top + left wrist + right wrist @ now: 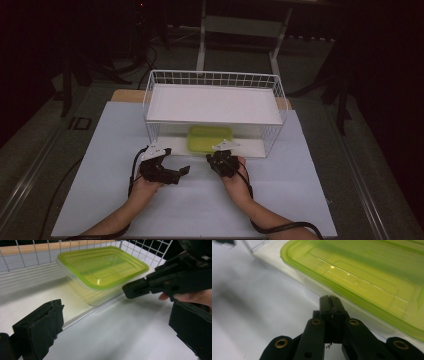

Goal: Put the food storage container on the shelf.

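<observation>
The right gripper (329, 300), clenched on nothing, points at the green-lidded container (367, 282) just ahead; the container lies flat on the wire basket's (165, 80) lower shelf, its long axis running crosswise. The left gripper (112, 322) stands released nearby.

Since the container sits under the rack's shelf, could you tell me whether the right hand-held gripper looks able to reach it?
Probably yes: the right hand-held gripper, shut, points at the container through the wire rack's open front.

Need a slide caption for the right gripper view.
Right gripper, fingers shut and empty, points at the near edge of a clear box with a green lid.
</observation>
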